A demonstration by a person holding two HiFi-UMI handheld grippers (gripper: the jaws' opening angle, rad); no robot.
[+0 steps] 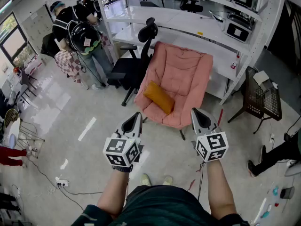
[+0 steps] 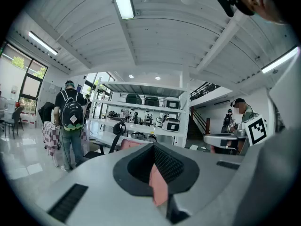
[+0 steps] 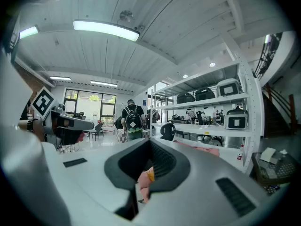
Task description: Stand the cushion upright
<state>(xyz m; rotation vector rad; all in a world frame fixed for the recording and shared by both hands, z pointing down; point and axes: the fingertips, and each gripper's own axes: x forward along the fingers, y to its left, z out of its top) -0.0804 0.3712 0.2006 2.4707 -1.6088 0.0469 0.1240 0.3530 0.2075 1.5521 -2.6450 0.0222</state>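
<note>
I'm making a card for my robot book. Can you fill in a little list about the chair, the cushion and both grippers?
chair: pink, in front of the person
cushion: orange, lying on the chair's seat, not yet upright
left gripper: shut, empty
right gripper: shut, empty
behind: black office chair, white shelves

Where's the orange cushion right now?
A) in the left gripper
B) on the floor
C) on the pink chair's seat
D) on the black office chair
C: the orange cushion lies on the seat of the pink chair, and the left gripper is short of it with nothing between its jaws.
</note>
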